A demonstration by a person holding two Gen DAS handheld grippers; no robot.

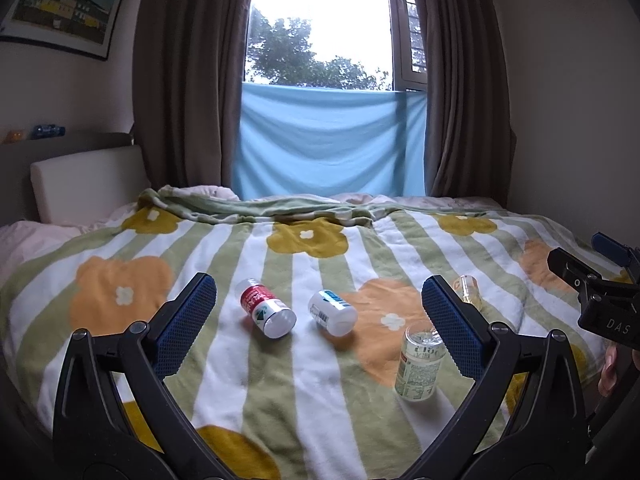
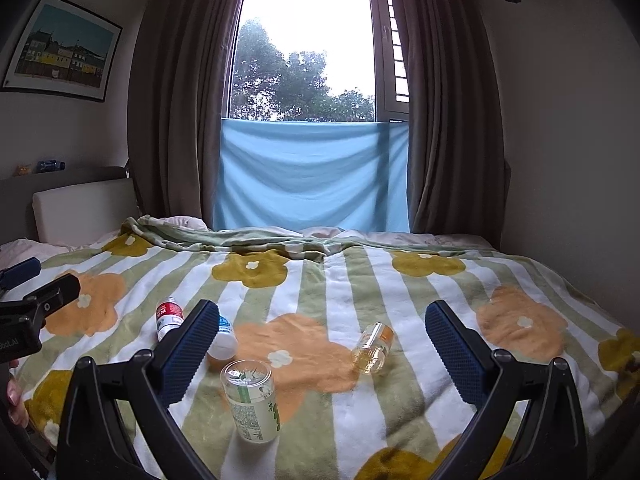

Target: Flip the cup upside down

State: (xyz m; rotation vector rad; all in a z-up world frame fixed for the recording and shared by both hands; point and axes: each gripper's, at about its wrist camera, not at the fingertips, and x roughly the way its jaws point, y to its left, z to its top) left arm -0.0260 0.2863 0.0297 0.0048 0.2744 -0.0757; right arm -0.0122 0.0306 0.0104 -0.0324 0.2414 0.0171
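A clear cup with a green-and-white label (image 1: 420, 362) stands on the striped flower blanket, near my left gripper's right finger; in the right wrist view the cup (image 2: 251, 399) stands tilted, just right of the left finger. Which end is up I cannot tell. My left gripper (image 1: 316, 320) is open and empty above the blanket. My right gripper (image 2: 320, 344) is open and empty, with the cup below and between its fingers. The right gripper's body shows at the right edge of the left wrist view (image 1: 600, 300); the left one's shows at the left edge of the right wrist view (image 2: 28, 316).
A red-labelled container (image 1: 266, 308) and a white one with a blue label (image 1: 332, 312) lie on their sides on the blanket (image 1: 304, 400). A small clear bottle with yellow liquid (image 2: 373, 347) lies to the right. Headboard cushion (image 1: 86, 184) at back left, curtains and window behind.
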